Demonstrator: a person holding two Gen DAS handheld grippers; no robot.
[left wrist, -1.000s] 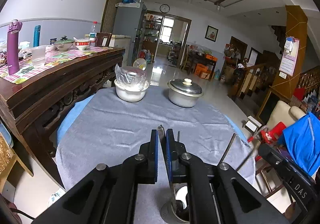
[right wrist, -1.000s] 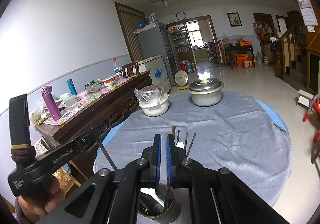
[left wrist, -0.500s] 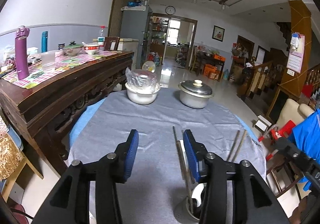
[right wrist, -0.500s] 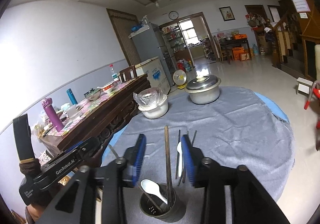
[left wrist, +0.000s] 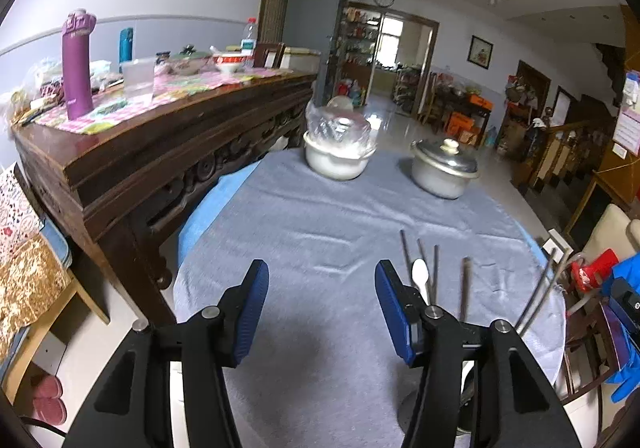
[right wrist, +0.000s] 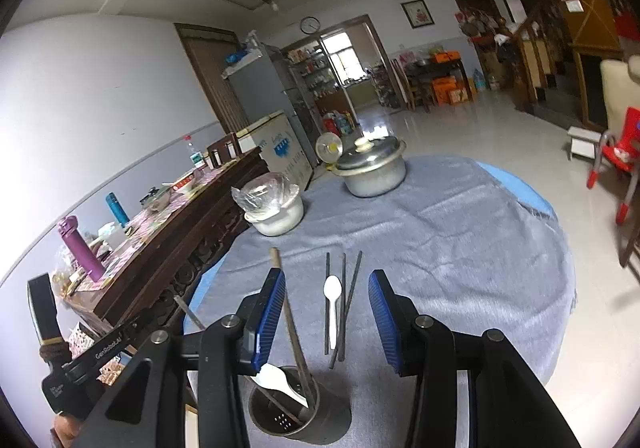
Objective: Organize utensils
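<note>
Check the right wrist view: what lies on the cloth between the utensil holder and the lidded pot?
Three dark chopsticks and a white spoon; beyond them, bare grey cloth up to the lidded pot.

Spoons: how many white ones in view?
2. One spoon lies on the gray cloth among the chopsticks; another spoon sits in the metal cup. More may be hidden.

Light: soft daylight from the far doorway (left wrist: 394, 43) ahead of the fingers, room evenly bright
Glare: pale sheen on the floor (right wrist: 472, 131) beyond the pot (right wrist: 372, 171)
Shadows: faint patch on the cloth (left wrist: 320, 348) between the left fingers
Blur: slight smear at right edge
Distortion: strong fisheye bending, black corners
</note>
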